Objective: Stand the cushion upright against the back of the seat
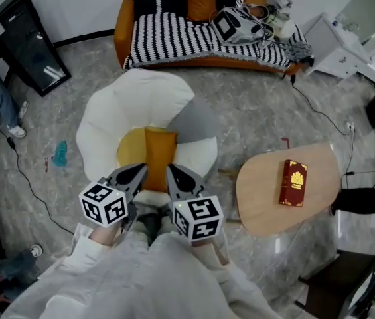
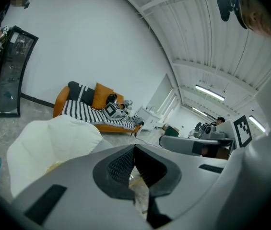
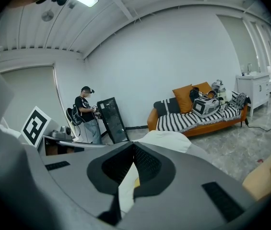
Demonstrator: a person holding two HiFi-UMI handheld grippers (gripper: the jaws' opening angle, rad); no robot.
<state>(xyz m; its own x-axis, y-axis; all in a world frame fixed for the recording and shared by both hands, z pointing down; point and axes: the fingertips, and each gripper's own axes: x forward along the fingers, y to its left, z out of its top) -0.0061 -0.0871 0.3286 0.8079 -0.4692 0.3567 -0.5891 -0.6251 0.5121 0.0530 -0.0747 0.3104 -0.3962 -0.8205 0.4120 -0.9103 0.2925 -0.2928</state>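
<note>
An orange cushion (image 1: pixel 160 151) rests on the yellow middle (image 1: pixel 129 149) of a white petal-shaped seat (image 1: pixel 131 105), its long side running front to back. The seat's white back rises beyond it, with a grey petal (image 1: pixel 194 121) at the right. My left gripper (image 1: pixel 142 169) and right gripper (image 1: pixel 171 170) hover side by side at the cushion's near end, both shut and holding nothing. In the left gripper view the gripper (image 2: pixel 134 148) has its jaws together, with the white seat (image 2: pixel 53 139) ahead. The right gripper (image 3: pixel 134 145) is the same, with the seat (image 3: pixel 170 139) past it.
An orange sofa (image 1: pixel 124 28) with a striped blanket and gear stands behind the seat. A rounded wooden table (image 1: pixel 267 191) with a red book (image 1: pixel 293 183) stands at the right. A black panel (image 1: pixel 28 42) leans at the left. Cables and a teal scrap (image 1: pixel 61 153) lie on the floor.
</note>
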